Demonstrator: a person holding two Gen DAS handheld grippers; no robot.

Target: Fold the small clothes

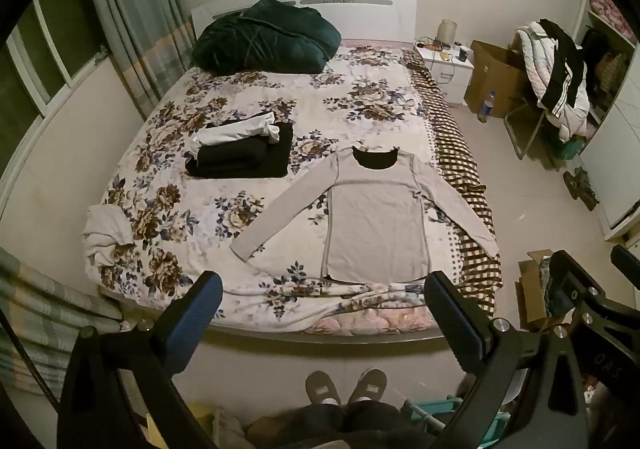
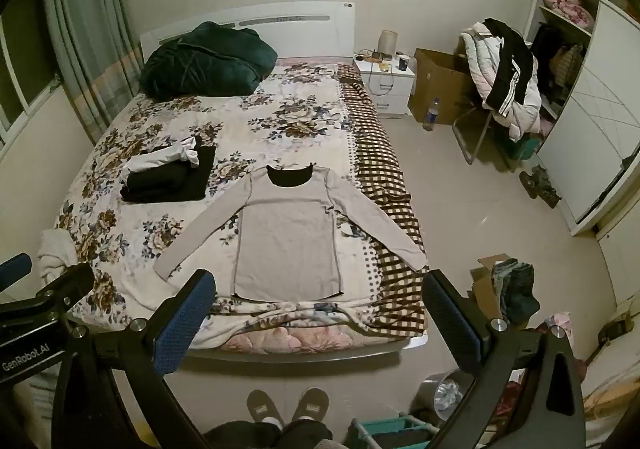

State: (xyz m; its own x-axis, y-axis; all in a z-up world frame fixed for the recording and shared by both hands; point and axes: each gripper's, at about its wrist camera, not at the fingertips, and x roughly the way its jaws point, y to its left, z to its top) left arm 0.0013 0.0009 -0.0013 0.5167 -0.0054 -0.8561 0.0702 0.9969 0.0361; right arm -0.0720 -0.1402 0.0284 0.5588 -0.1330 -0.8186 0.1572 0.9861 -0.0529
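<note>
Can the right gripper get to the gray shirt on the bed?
Probably yes. The right gripper is open above the bed's foot, and the gray shirt lies flat just ahead with nothing on top or between.

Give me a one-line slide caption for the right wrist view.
Open right gripper held above the bed, grey long-sleeved shirt spread flat, unfolded.

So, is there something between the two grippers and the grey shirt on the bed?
Nothing visible. The left gripper and right gripper are open, held above the bed's foot edge, and the grey shirt lies flat just beyond. The folded pile sits apart, to its left.
</note>
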